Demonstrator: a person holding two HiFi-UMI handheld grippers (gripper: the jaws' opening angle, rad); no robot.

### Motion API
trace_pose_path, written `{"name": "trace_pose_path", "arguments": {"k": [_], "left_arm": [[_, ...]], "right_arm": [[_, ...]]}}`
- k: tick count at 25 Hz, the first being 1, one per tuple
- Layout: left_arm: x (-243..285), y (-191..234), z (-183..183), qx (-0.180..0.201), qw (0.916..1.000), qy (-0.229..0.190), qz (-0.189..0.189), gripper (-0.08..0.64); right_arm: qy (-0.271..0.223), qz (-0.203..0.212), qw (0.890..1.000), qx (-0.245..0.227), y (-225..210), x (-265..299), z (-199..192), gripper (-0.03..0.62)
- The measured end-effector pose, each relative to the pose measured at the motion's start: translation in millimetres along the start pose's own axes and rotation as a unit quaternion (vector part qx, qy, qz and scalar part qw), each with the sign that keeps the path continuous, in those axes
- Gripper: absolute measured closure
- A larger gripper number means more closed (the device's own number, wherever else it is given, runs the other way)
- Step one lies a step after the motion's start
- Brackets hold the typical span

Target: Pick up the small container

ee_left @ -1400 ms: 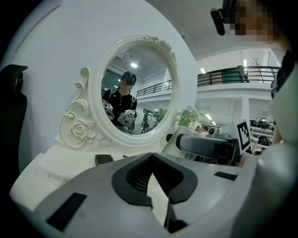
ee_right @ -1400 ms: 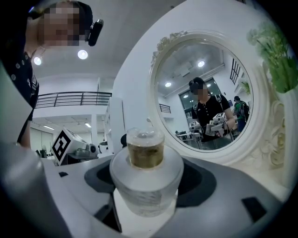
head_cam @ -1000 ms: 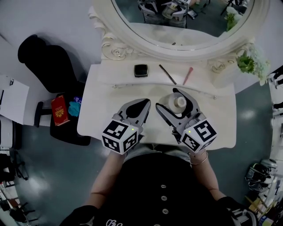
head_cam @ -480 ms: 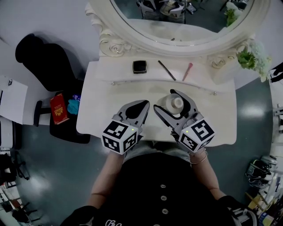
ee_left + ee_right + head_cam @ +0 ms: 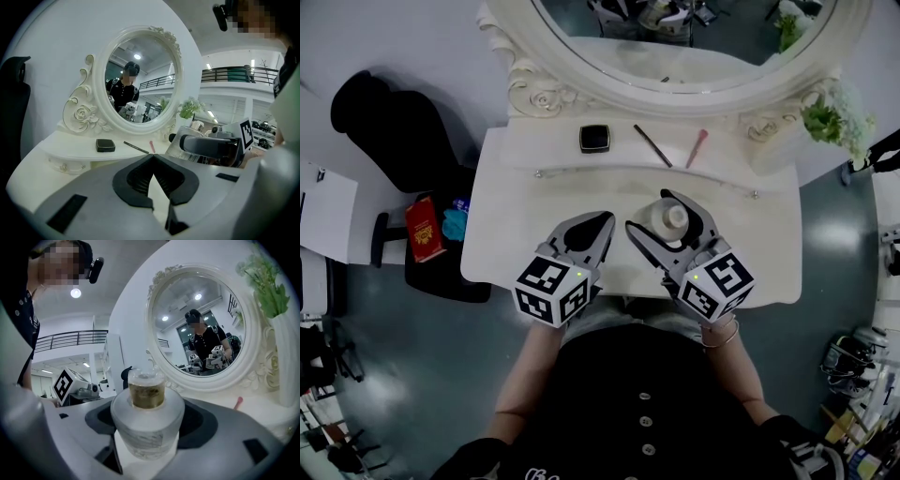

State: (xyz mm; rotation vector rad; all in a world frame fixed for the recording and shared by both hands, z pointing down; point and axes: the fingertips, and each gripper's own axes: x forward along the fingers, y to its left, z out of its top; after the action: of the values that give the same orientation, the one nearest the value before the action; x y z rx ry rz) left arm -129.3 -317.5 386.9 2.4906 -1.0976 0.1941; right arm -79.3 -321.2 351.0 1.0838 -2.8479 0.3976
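The small container (image 5: 668,218) is a frosted, round jar with a narrow clear neck; it stands on the white vanity table (image 5: 525,206), near the front middle. In the right gripper view the small container (image 5: 146,418) fills the space between the two grey jaws, its sides against the dark pads. My right gripper (image 5: 652,211) is shut on it from the near side. My left gripper (image 5: 607,218) hovers just left of it, shut with nothing held; in the left gripper view its tips (image 5: 151,155) meet.
On the raised back shelf lie a black compact (image 5: 595,138), a dark pencil (image 5: 653,146) and a pink stick (image 5: 697,148). An ornate oval mirror (image 5: 675,94) rises behind. A vase with a plant (image 5: 836,122) stands back right. A black chair (image 5: 394,131) is left.
Only the head view has shifted slightly. Both grippers and the container keep the same positions relative to the table.
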Motion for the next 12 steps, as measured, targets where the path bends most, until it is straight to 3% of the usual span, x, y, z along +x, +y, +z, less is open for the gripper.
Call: {"name": "trace_pose_path", "arguments": {"k": [12], "left_arm": [[1.0,-4.4,2.4,0.002,1.0,-0.006,0.0,0.548]], "right_arm": [[0.001,-0.011,1.0,0.003,-4.1,-5.2,-0.4,0.253]]}}
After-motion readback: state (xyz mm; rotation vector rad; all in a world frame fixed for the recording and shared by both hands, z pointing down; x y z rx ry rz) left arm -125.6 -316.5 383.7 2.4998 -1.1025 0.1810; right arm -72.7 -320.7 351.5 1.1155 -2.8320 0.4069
